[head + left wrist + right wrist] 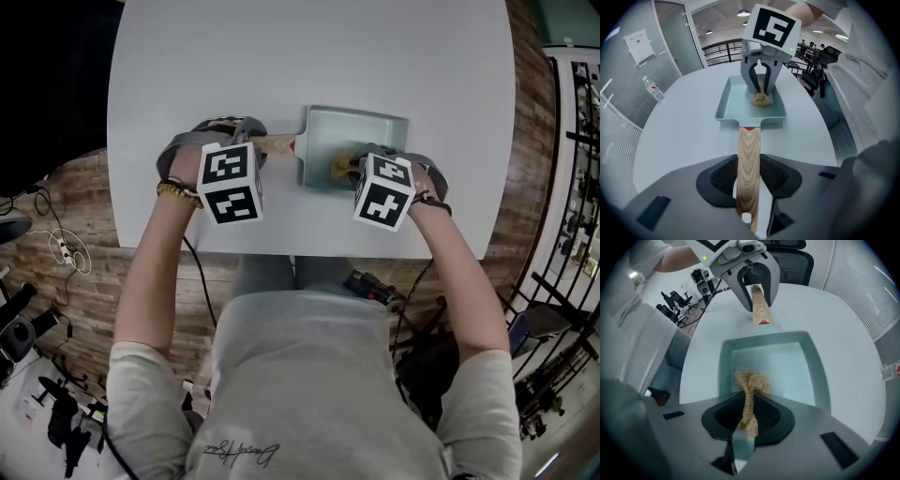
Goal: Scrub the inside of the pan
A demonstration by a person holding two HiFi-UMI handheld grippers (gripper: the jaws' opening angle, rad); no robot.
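A pale green rectangular pan (370,131) (736,96) (787,364) lies on the white table, its wooden handle (274,144) (748,168) (760,310) pointing left. My left gripper (253,150) (749,187) is shut on that handle and points steeply down. My right gripper (361,169) (749,416) is shut on a tan fibrous scrubber (343,167) (761,97) (751,385). The scrubber's tuft rests on the pan's floor near its front wall. Each gripper's marker cube hides its own jaws in the head view.
The white table (309,56) ends at a front edge just below the grippers, with wood floor around it. A small bottle (652,88) stands at the table's far side in the left gripper view. Office chairs (677,303) stand off the table.
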